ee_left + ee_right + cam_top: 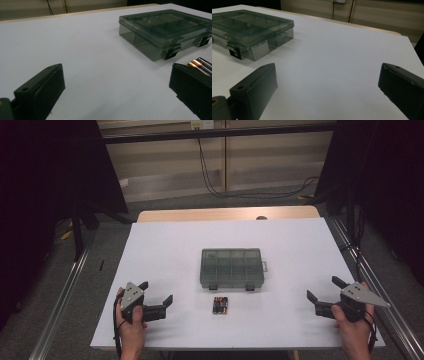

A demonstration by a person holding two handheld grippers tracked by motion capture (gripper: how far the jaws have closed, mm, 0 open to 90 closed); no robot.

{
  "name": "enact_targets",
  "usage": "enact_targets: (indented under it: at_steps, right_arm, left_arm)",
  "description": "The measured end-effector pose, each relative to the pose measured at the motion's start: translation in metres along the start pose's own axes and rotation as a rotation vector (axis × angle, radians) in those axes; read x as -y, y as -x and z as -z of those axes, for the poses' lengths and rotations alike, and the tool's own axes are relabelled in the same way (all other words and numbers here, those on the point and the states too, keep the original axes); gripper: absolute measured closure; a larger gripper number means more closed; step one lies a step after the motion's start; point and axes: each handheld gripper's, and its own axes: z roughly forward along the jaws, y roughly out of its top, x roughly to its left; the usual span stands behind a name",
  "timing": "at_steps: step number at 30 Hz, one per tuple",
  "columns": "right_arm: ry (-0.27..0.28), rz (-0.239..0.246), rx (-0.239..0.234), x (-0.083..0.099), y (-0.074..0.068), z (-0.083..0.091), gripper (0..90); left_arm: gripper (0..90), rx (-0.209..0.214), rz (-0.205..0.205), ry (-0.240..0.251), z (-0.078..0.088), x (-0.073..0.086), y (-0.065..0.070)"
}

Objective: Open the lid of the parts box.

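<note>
Left gripper (159, 291) and right gripper (325, 289) rest wide and empty at the near corners; smoky translucent plastic compartment box (232, 268), latched, and loose batteries (220, 305) lie between, unobstructed for approach.

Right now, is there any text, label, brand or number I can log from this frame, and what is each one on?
White label on the end wall of the clear compartment box: printed lines, too small and blurred to read.
Raised mark on the box lid: too blurred to read.
Batteries in front of the box: printing on the wraps too small to read.
Nothing else carries text.
</note>
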Motion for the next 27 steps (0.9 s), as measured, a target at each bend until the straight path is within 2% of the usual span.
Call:
enact_targets:
  at_steps: [4,8,10,15,20,22,25,27]
  right_arm:
    - [-0.002,-0.004,-0.008,-0.001,0.000,-0.001,0.5]
    - [-0.001,-0.043,-0.063,-0.001,0.004,0.000,0.7]
    - [0.007,-0.050,-0.062,-0.001,0.006,0.001,1.0]
    - [0.010,-0.057,-0.059,-0.001,0.007,0.001,1.4]
    - [0.013,-0.061,-0.066,-0.003,0.007,0.003,1.0]
    - [0.013,-0.073,-0.072,-0.004,0.007,0.004,0.8]
    - [0.021,-0.081,-0.076,-0.006,0.005,0.003,0.7]
    - [0.018,-0.080,-0.081,-0.007,0.003,0.003,0.6]
  left_arm:
    - [0.0,0.001,-0.011,-0.006,0.000,-0.001,-0.001]
    - [0.0,0.027,0.007,0.004,0.000,-0.003,-0.001]
    - [0.0,0.044,0.020,0.009,-0.001,-0.004,-0.001]
    - [0.0,0.040,-0.002,-0.006,-0.004,-0.006,0.001]
    - [0.4,0.057,0.040,0.013,-0.007,-0.009,0.006]
    - [1.1,0.055,0.034,-0.005,-0.009,-0.010,0.008]
    - [1.3,0.078,0.033,-0.007,-0.010,-0.012,0.010]
    - [1.6,0.075,0.044,-0.005,-0.011,-0.013,0.011]
